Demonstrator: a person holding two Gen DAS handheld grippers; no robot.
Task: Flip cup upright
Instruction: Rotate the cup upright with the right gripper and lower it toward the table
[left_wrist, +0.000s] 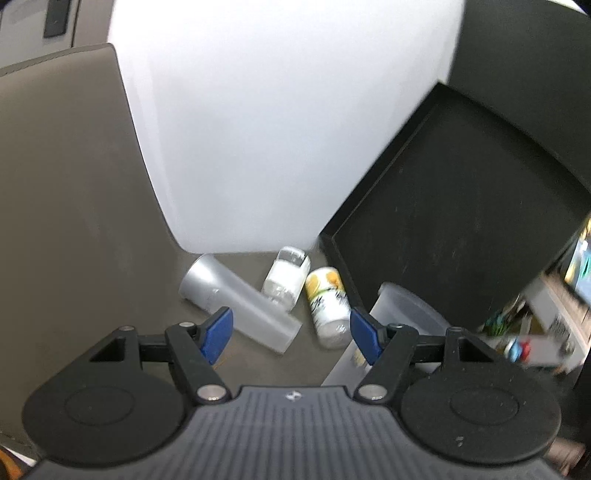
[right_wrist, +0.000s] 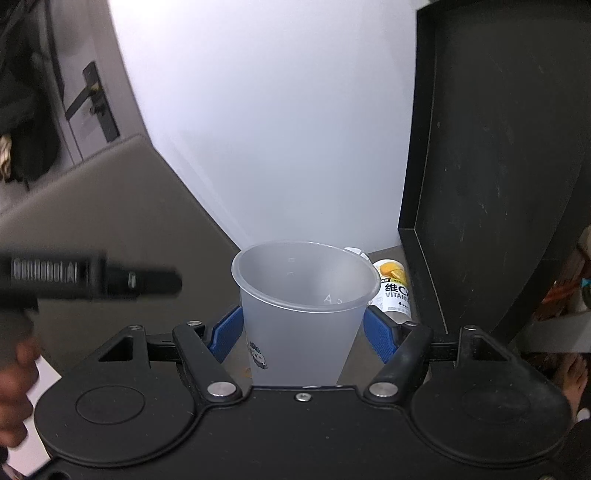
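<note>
A frosted translucent cup (right_wrist: 301, 317) stands upright between the blue pads of my right gripper (right_wrist: 303, 332), mouth up; the pads sit at its sides, contact is hard to judge. The same cup shows in the left wrist view (left_wrist: 402, 314) at the right. A second frosted cup (left_wrist: 240, 302) lies on its side on the grey-brown table. My left gripper (left_wrist: 291, 334) is open and empty, above that cup's mouth end.
A clear jar with white contents (left_wrist: 286, 277) and a yellow-labelled vitamin bottle (left_wrist: 327, 306) lie beside the fallen cup. A black tray (left_wrist: 461, 206) leans at the right. A white wall (left_wrist: 277, 129) stands behind. The table edge (left_wrist: 74, 184) runs left.
</note>
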